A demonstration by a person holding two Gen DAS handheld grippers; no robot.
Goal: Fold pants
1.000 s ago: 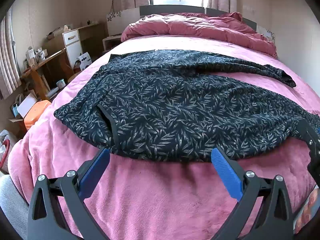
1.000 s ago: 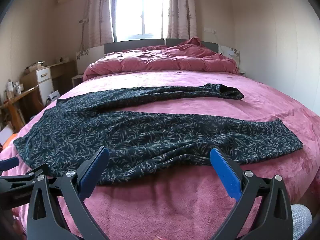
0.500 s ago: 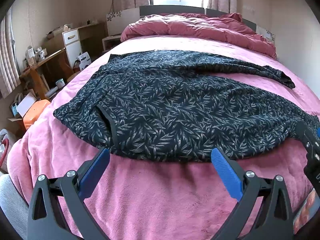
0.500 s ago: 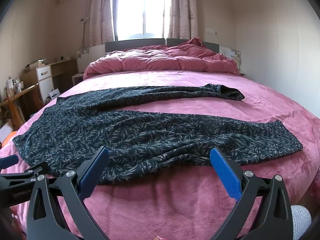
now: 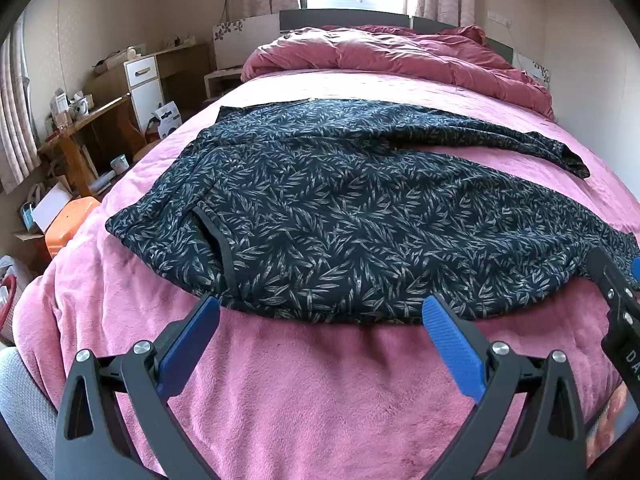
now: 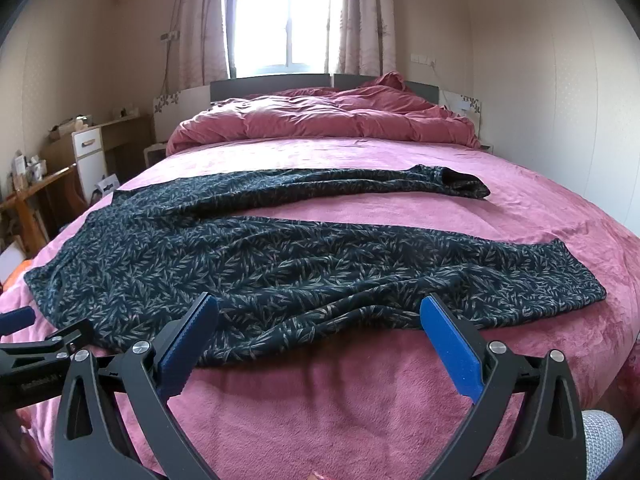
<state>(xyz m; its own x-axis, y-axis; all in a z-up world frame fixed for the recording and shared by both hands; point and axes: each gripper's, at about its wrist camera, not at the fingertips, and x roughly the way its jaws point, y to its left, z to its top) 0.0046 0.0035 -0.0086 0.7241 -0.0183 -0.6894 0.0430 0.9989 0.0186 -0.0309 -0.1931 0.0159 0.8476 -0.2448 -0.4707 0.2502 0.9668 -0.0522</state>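
Observation:
Dark navy pants with a pale leaf print (image 5: 340,208) lie spread flat on a pink bed (image 5: 320,380), waist at the left, the two legs running to the right and apart from each other. They also show in the right wrist view (image 6: 280,264). My left gripper (image 5: 320,312) is open and empty, hovering at the near edge of the waist part. My right gripper (image 6: 318,312) is open and empty, at the near edge of the closer leg. Each gripper shows at the edge of the other's view.
A bunched pink duvet (image 6: 320,120) lies at the head of the bed under a window. A wooden desk with clutter (image 5: 80,120), a white drawer unit (image 5: 144,84) and an orange box (image 5: 68,224) stand left of the bed. A wall runs along the right side.
Both grippers have shifted very slightly; the right gripper has lifted a little. The pants have not moved and both grippers stay open.

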